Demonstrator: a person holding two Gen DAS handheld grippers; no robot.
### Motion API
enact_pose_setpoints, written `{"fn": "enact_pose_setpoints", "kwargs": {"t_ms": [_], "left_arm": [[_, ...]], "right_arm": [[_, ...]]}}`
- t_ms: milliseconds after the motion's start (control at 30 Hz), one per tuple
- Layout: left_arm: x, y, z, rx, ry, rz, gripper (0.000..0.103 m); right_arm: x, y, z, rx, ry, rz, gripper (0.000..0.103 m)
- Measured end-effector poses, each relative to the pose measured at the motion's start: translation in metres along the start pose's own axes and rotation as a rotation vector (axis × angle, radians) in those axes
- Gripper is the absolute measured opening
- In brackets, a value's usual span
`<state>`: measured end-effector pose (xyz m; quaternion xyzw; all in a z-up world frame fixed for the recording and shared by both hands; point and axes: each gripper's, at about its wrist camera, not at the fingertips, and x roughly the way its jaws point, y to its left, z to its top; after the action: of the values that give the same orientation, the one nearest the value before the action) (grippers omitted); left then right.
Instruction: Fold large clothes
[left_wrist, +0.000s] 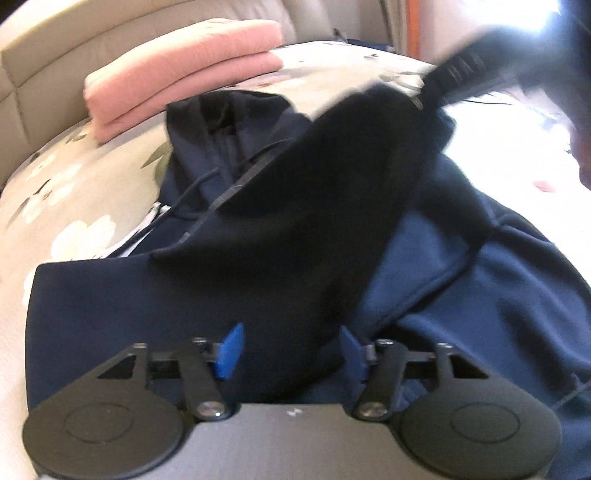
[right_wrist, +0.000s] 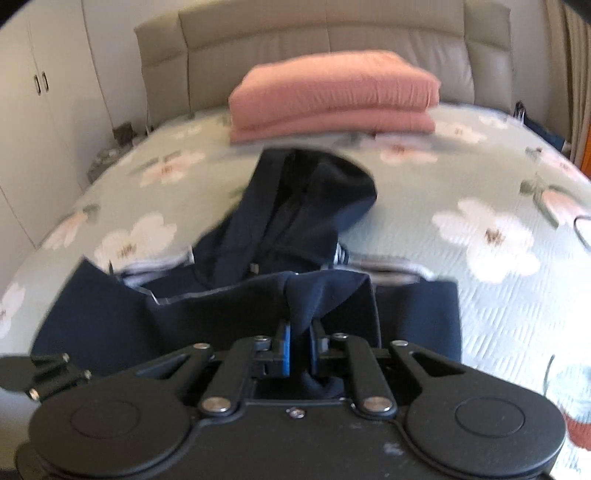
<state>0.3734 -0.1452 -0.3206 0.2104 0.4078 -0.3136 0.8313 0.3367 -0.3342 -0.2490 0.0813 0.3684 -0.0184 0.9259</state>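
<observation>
The left tongs (left_wrist: 290, 350) stand wide over the near hem of a navy hoodie (left_wrist: 184, 295), blue pads (left_wrist: 231, 350) apart, with a dark fold of cloth running up between them; whether either pad touches it is hard to tell. The right tongs (right_wrist: 300, 350) are narrow, pinched on a bunched edge of the hoodie (right_wrist: 325, 295), which rises in a soft peak from the pads (right_wrist: 284, 349) and drapes to both sides.

The hoodie lies on the bed (right_wrist: 498, 295), body near, hood (right_wrist: 314, 195) toward the headboard. Its fabric is thick, matte fleece; a drawstring (left_wrist: 184, 199) trails from the neck and a pale lining shows at the opening. In the left view a sleeve (left_wrist: 369, 155) is lifted across the body, its ribbed cuff (left_wrist: 458, 74) blurred and running into glare at the top right.

Bare floral bedspread, quilted and pale green with white blossoms, spreads to either side of the garment. Beyond the hood sits a folded pink blanket (right_wrist: 332, 96), rounded at its edges, near the padded beige headboard (right_wrist: 332, 33). White wardrobe doors (right_wrist: 37, 92) stand left of the bed.
</observation>
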Motion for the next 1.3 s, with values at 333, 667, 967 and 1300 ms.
{"fn": "enact_pose_setpoints", "kwargs": {"t_ms": [333, 667, 967, 1300], "left_arm": [[0.011, -0.028, 0.025, -0.050, -0.065, -0.012, 0.005], [-0.005, -0.012, 0.000, -0.043, -0.023, -0.072, 0.047], [0.001, 0.096, -0.013, -0.439, -0.061, -0.037, 0.034], [0.003, 0.110, -0.063, -0.517, -0.029, 0.018, 0.009]], "right_arm": [[-0.035, -0.035, 0.016, 0.016, -0.085, -0.088, 0.013], [0.021, -0.104, -0.034, 0.177, 0.217, -0.335, 0.063], [0.028, -0.021, -0.022, -0.094, 0.074, -0.242, 0.009], [0.051, -0.045, -0.067, 0.001, 0.281, -0.233, 0.000]]}}
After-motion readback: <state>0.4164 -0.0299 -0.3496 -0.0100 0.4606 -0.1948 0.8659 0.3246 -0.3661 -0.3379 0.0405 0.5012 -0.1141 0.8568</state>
